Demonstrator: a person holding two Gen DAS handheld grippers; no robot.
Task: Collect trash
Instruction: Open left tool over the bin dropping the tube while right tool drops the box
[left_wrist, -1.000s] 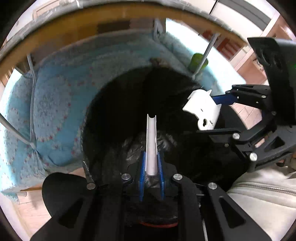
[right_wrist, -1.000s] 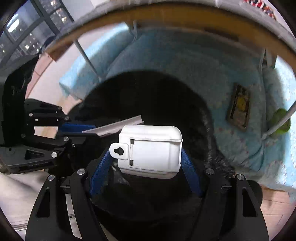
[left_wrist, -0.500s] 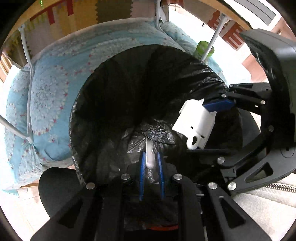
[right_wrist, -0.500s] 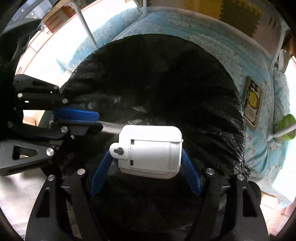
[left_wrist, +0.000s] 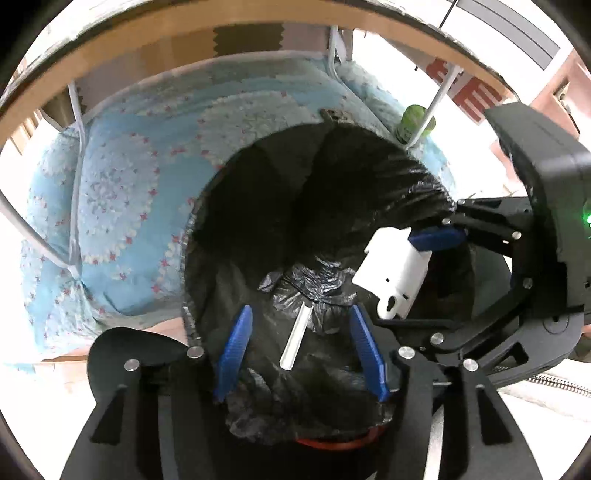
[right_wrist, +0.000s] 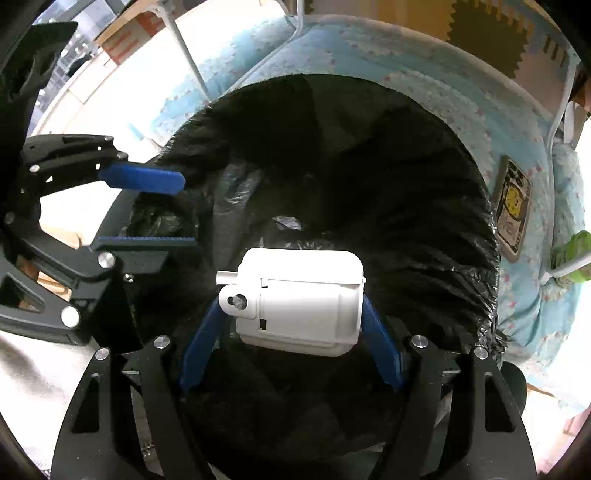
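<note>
Now the left tool (left_wrist: 301, 325) gapes wide above the white strip (left_wrist: 295, 341); the right tool (right_wrist: 291, 314) clamps the white case (right_wrist: 299, 299).

Blue patterned quilt (left_wrist: 122, 206) under a wooden rim (left_wrist: 229, 31) — white metal legs (left_wrist: 430, 107).

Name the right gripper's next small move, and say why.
Probably open the right gripper: it is shut on the white plastic box, which hangs over the mouth of the black trash bag. The left gripper is open, and a white strip is in the bag.
</note>
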